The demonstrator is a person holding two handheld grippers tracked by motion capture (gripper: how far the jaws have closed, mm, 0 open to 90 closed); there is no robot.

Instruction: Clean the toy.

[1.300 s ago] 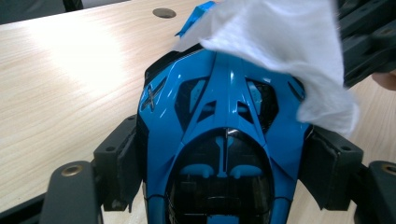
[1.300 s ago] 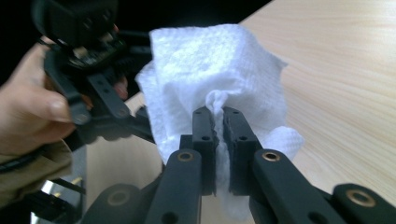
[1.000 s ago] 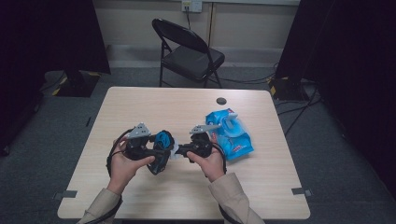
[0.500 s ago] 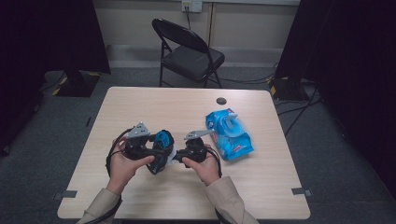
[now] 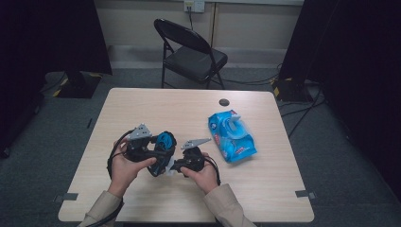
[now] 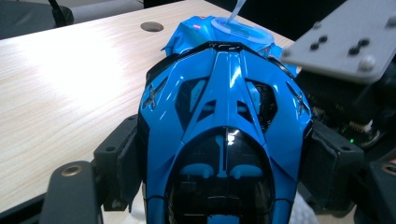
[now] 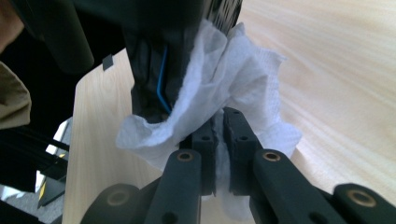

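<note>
Blue-and-black plastic toy car (image 6: pixel 224 121) sits clamped between the left gripper's (image 5: pixel 158 153) widely spread jaws above the table; the right gripper (image 7: pixel 223 122), closed tight, pinches a crumpled white wipe (image 7: pixel 224 79) against its underside. No lettering is readable.

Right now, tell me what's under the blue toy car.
Under the blue toy car, the right hand-held gripper presses a white wipe against its dark underside. Past the wipe, the rest of the underside is hidden. The left hand-held gripper clamps the car's sides.
</note>
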